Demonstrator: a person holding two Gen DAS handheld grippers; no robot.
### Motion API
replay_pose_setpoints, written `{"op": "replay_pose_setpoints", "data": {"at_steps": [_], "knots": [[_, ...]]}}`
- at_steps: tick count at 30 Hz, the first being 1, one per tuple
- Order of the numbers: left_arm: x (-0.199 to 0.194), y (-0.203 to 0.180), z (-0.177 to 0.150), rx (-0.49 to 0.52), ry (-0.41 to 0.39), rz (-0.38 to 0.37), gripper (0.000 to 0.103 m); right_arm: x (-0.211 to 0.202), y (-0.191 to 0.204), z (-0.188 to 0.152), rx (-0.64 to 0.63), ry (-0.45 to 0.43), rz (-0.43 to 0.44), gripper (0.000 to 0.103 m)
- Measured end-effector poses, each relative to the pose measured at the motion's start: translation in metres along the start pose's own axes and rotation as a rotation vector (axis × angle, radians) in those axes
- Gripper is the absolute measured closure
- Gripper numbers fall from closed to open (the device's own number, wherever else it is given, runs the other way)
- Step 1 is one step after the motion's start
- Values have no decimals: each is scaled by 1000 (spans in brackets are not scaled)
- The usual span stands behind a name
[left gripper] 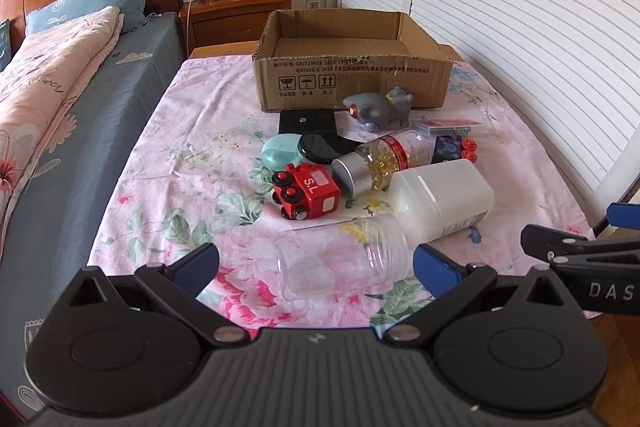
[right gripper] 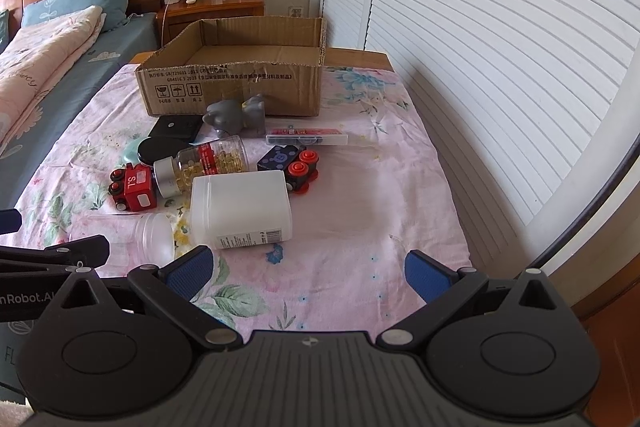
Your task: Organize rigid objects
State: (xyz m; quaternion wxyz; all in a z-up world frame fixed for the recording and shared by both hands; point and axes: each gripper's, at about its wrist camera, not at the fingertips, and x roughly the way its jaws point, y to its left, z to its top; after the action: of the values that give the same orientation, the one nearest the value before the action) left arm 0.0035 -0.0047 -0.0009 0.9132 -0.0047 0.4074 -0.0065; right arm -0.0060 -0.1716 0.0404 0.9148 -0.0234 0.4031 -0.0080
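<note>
Over the near edge of the floral cloth (right gripper: 340,291), the left gripper (left gripper: 316,267) and right gripper (right gripper: 306,273) tilt downward, jaws spread wide, holding nothing. A clear jar (left gripper: 344,255) lies between the left fingers, untouched. Beyond, toys and bottles cluster before the cardboard box (right gripper: 232,87).

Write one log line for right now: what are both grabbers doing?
left gripper: open, clear plastic jar between fingers, ungripped | right gripper: open, empty | brown cardboard box: empty
</note>
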Motion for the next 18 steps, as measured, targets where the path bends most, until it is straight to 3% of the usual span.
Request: {"op": "replay_pose_setpoints", "data": {"at_steps": [12,18], "knots": [[16,-1,11,85,-34,-56,1,6,-7,4,4,-17,-1,0],[37,-3,13,146,-62,-44,1,13,-14,5,24,-12,-2,0]]}}
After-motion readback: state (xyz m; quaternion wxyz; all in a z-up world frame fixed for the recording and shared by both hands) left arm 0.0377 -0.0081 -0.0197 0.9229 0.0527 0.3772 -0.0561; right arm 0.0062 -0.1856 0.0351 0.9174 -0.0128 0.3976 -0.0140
